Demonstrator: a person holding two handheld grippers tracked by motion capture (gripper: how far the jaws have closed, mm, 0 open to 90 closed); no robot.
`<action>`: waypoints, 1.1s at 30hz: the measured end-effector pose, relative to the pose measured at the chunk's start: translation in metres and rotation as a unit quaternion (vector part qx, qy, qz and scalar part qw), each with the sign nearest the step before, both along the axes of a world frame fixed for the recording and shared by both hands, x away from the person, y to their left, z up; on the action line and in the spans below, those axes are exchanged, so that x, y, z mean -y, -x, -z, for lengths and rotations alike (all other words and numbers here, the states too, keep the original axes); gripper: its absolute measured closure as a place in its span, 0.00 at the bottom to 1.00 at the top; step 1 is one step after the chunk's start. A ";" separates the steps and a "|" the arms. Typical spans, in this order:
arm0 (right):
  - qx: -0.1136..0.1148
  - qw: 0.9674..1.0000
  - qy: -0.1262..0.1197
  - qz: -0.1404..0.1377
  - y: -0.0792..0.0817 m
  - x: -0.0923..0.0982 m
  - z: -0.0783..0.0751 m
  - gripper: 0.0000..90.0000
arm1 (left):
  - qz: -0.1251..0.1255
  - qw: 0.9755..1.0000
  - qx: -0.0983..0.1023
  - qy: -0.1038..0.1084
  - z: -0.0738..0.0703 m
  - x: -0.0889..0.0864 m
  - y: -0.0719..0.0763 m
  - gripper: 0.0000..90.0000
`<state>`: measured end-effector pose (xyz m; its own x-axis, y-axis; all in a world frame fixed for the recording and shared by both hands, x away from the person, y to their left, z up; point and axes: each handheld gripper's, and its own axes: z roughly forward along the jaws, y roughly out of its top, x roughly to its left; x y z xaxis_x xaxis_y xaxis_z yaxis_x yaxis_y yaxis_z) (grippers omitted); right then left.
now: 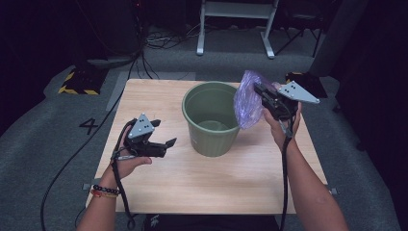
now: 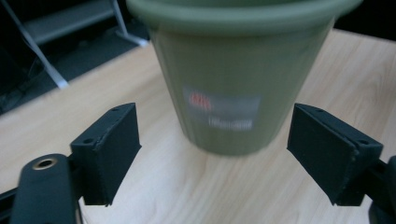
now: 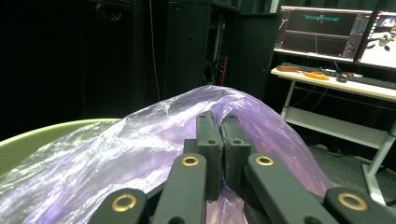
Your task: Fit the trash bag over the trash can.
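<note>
1. The purple plastic bag (image 1: 246, 100) is held above the right side of the green bucket's rim, its film hanging against the bucket's right edge. In the right gripper view the bag (image 3: 140, 144) drapes over the jaws and spreads toward the bucket rim (image 3: 32, 137).
2. The right hand-held gripper (image 1: 263, 96) is clamped on the bag; its two jaws stand pressed together with the film pinched between them (image 3: 223, 140).
3. The green bucket (image 1: 210, 118) stands upright near the middle of the surface (image 1: 216, 187).
4. A label on the bucket wall (image 2: 222, 107) carries red marking above a line of pale writing; both are blurred and cannot be read.
5. The left hand-held gripper (image 1: 166, 144) is held left of the bucket, apart from it, with jaws spread wide and nothing between them (image 2: 215, 158).
6. The floor to the left of the surface bears a painted "4" (image 1: 89, 126).
</note>
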<state>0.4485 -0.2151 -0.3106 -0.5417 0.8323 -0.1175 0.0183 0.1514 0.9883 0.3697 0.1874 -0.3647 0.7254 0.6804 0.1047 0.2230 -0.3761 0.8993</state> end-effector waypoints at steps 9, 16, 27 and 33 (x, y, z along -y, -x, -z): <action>0.007 1.000 0.022 0.006 0.000 -0.025 0.005 0.99 | 0.043 0.999 0.013 -0.004 -0.030 0.036 -0.002 0.21; 0.000 1.000 0.029 -0.001 -0.001 -0.035 0.009 0.99 | 0.071 0.997 0.025 -0.018 -0.046 0.085 -0.007 0.21; -0.003 0.999 0.031 -0.027 0.005 -0.048 0.014 0.98 | 0.063 0.998 0.020 -0.011 -0.049 0.136 -0.029 0.20; 0.001 0.999 0.031 -0.039 0.009 -0.053 0.015 0.98 | 0.042 0.999 0.011 -0.024 -0.045 0.142 -0.043 0.22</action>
<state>0.4398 -0.1618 -0.3252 -0.6045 0.7786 -0.1684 0.0030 0.2136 0.9769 0.4130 0.0450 -0.3196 0.7765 0.6114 0.1524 0.1686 -0.4347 0.8847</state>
